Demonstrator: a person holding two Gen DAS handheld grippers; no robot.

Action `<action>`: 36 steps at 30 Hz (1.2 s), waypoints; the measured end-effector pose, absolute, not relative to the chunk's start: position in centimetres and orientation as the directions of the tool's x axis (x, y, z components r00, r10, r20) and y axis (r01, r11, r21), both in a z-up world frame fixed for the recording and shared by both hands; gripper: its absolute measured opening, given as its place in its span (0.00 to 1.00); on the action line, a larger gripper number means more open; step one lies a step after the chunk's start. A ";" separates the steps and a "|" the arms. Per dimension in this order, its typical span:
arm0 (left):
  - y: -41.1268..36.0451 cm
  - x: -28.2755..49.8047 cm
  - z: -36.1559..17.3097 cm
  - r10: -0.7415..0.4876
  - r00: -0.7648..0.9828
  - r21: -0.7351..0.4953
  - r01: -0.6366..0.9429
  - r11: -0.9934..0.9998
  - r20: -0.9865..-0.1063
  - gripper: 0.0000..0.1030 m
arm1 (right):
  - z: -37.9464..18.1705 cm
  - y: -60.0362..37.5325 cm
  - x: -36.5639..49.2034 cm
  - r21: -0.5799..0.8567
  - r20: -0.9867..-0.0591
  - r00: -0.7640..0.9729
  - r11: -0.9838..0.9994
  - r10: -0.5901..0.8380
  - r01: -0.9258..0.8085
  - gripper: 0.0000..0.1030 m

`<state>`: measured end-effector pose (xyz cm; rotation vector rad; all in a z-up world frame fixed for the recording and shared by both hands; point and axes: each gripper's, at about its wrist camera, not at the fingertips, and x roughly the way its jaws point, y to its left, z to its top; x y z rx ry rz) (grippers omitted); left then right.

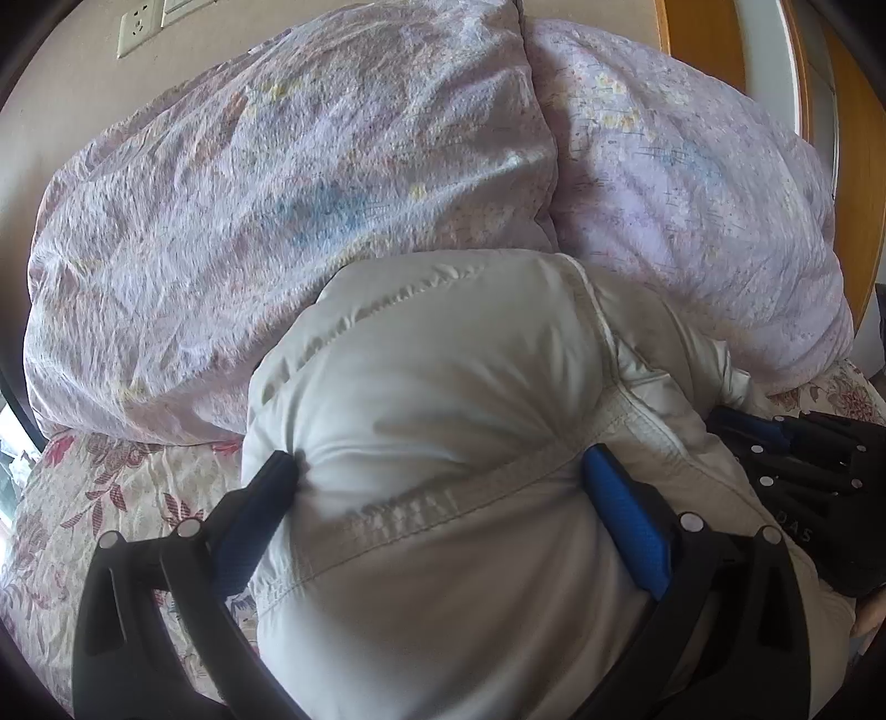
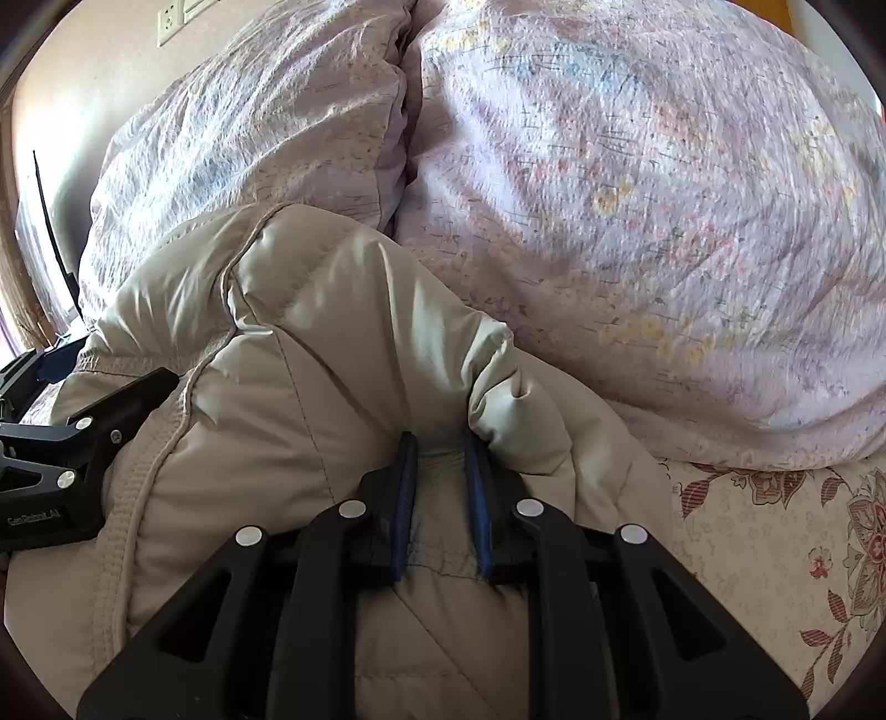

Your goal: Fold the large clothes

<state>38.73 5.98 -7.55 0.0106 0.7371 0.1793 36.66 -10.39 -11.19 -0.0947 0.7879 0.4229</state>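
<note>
A puffy beige down jacket [image 1: 443,387] lies bunched on the bed, its far end against the pillows. It also fills the lower left of the right wrist view [image 2: 310,343]. My left gripper [image 1: 443,471] is open wide, its blue-padded fingers [image 1: 626,509] pressed on either side of the jacket's bulk along a ribbed hem. My right gripper [image 2: 440,448] is nearly closed, pinching a fold of the jacket between its pads. The right gripper shows at the right edge of the left wrist view [image 1: 803,465]; the left gripper shows at the left edge of the right wrist view [image 2: 72,443].
Two lilac floral pillows [image 1: 288,210] [image 2: 637,221] stand side by side behind the jacket against the wall. A floral bedsheet [image 2: 775,543] covers the bed. A wall socket [image 1: 135,30] is at the upper left. A wooden headboard or door frame [image 1: 853,166] is at the right.
</note>
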 end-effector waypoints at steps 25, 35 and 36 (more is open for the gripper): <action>4.3 30.8 -2.5 0.089 0.704 0.026 -0.101 0.995 -0.704 0.98 | -6.1 -15.5 28.9 0.186 -0.674 0.639 0.922 0.371 -0.339 0.19; 3.0 31.6 -6.1 0.118 0.669 0.080 -0.088 0.993 -0.734 0.98 | -10.6 -13.8 29.2 0.107 -0.749 0.591 0.935 0.300 -0.338 0.19; 2.7 31.7 -6.3 0.137 0.673 0.101 -0.092 0.991 -0.727 0.98 | -10.8 -13.8 29.3 0.104 -0.750 0.592 0.936 0.296 -0.335 0.19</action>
